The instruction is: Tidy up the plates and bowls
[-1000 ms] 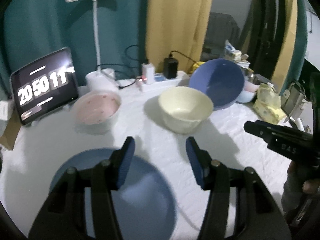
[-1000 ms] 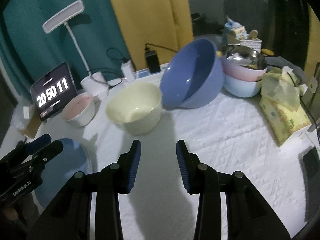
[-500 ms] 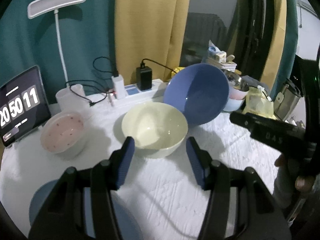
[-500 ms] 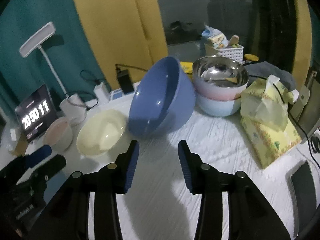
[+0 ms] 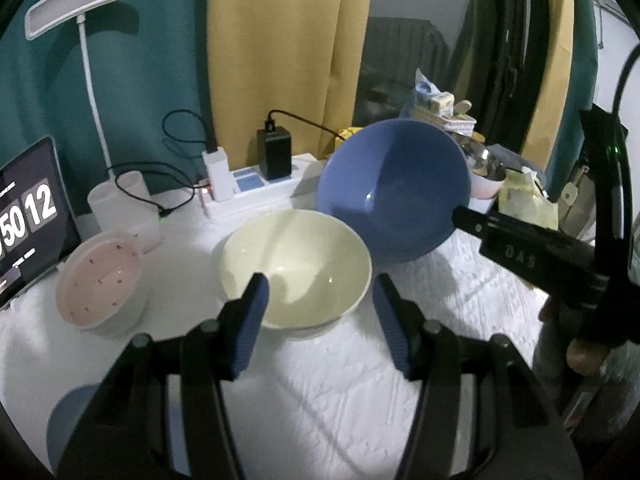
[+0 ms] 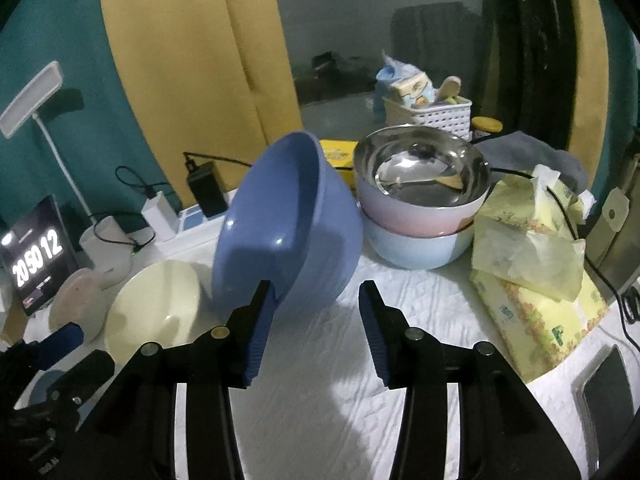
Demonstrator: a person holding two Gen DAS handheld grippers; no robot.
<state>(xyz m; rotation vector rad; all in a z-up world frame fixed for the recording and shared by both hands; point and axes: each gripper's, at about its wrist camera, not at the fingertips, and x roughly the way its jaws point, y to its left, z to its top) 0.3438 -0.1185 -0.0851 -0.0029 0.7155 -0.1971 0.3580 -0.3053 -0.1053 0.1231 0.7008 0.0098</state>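
Observation:
A cream bowl (image 5: pixel 296 268) stands upright on the white cloth just ahead of my left gripper (image 5: pixel 320 316), which is open with nothing between its fingers. Behind it a large blue bowl (image 5: pixel 392 192) is tipped on its side, mouth facing left. In the right wrist view the blue bowl (image 6: pixel 288 224) rises just beyond my right gripper (image 6: pixel 316 316), open and empty, the bowl's lower edge behind the left fingertip (image 6: pixel 262 312). A pink speckled bowl (image 5: pixel 98 280) sits at the left, and a blue plate (image 5: pixel 64 428) lies at the lower left edge.
A steel bowl nested in a pink and a pale blue bowl (image 6: pixel 420 208) stands to the right of the blue bowl. A yellow tissue pack (image 6: pixel 532 292) lies at the right. A power strip (image 5: pixel 256 192), a desk lamp (image 5: pixel 96 128) and a clock screen (image 5: pixel 28 216) line the back.
Both grippers have travelled right and forward. The cream bowl came up to the left gripper and the blue plate slid out of frame. The right jaws spread slightly; the blue bowl looms closer.

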